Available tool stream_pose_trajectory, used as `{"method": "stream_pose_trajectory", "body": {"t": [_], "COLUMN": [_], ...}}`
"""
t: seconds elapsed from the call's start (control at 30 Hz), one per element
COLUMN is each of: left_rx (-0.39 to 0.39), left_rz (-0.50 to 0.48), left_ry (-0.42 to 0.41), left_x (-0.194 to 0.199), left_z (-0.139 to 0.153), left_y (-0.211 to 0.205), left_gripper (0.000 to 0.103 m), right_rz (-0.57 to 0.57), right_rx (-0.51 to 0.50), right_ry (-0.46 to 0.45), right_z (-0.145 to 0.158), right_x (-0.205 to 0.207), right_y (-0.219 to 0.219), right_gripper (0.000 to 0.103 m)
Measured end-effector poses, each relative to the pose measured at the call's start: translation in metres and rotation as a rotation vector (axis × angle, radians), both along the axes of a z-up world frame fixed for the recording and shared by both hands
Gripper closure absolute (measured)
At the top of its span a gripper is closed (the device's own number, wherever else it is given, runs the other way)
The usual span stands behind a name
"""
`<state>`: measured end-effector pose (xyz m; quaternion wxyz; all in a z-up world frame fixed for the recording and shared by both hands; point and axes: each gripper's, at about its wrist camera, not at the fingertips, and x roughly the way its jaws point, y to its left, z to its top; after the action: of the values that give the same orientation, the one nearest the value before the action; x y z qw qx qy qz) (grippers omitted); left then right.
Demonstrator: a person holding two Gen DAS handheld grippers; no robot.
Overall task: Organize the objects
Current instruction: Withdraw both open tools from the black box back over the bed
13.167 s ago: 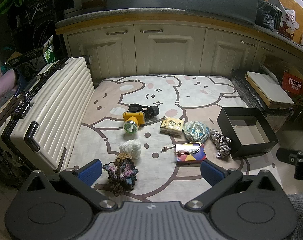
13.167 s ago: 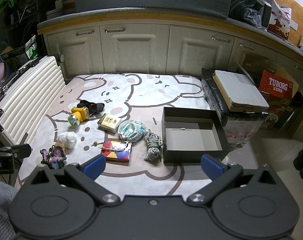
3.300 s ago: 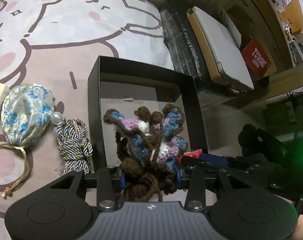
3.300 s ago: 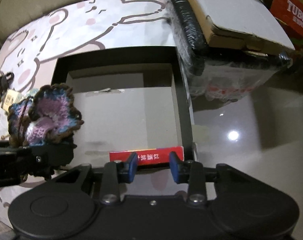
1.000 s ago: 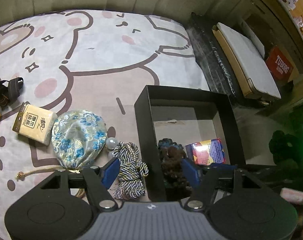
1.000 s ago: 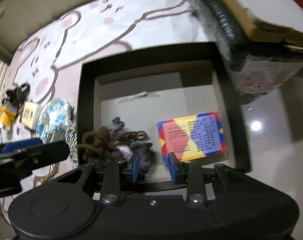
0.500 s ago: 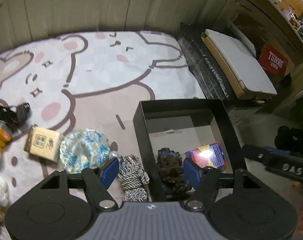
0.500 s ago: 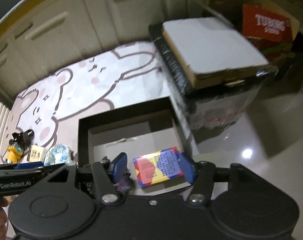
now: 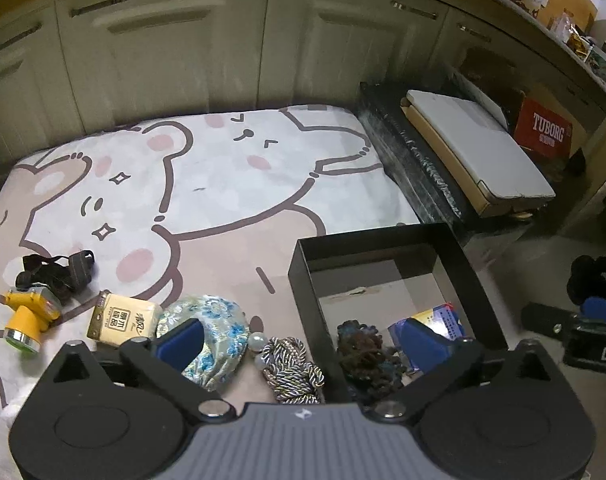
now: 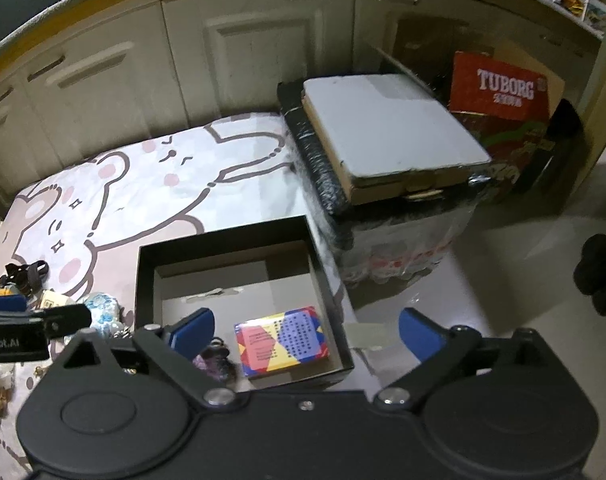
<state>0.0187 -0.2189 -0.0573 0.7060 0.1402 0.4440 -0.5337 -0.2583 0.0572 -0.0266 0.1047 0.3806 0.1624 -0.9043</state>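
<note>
The black box [image 9: 383, 236] sits at the mat's right edge with the brown crochet piece [image 9: 367, 352] and the colourful card box [image 9: 443, 316] lying inside it. In the right wrist view the same card box [image 10: 283, 340] rests flat in the black box [image 10: 223, 236]. My left gripper [image 9: 301, 340] hovers above the box's near left wall, jaws opening wide, gripping nothing. My right gripper [image 10: 306, 334] hangs over the box's near right part, jaws opening too, also gripping nothing. On the mat lie a twisted rope [image 9: 293, 364], a floral pouch [image 9: 219, 320], a tissue pack [image 9: 123, 318] and a yellow headlamp [image 9: 27, 312].
A black wrapped crate topped by a white board [image 10: 387, 128] stands just right of the box, and a red Tuborg carton [image 10: 503, 88] is behind it. Cabinet doors [image 9: 163, 52] close off the far side. Dark shoes [image 10: 603, 272] lie on the tiled floor.
Both grippers have lifted and drawn back from the box while their jaws widened. The crochet piece and the card box stay where they were let go.
</note>
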Motion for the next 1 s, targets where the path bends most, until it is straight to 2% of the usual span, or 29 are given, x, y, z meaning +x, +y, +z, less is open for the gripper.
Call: {"method": "stream_pose_trajectory", "body": {"t": [0.23, 0.5, 1.0], "left_rx": [0.004, 0.002, -0.012], "left_rz": [-0.023, -0.060, -0.060], "left_ry": [-0.044, -0.091, -0.113], "left_x": [0.000, 0.000, 0.023], "left_z": [0.004, 0.011, 0.021], "left_y": [0.006, 0.009, 0.026], "left_gripper": [0.000, 0.000, 0.000], "right_rz": [-0.002, -0.015, -0.002], "right_rx": [0.023, 0.003, -0.007], "right_ry": [0.013, 0.025, 0.042], "right_z": [0.001, 0.004, 0.002], "right_x": [0.005, 0.008, 0.012], "right_y": [0.002, 0.006, -0.012], "right_gripper": [0.000, 0.000, 0.000]}}
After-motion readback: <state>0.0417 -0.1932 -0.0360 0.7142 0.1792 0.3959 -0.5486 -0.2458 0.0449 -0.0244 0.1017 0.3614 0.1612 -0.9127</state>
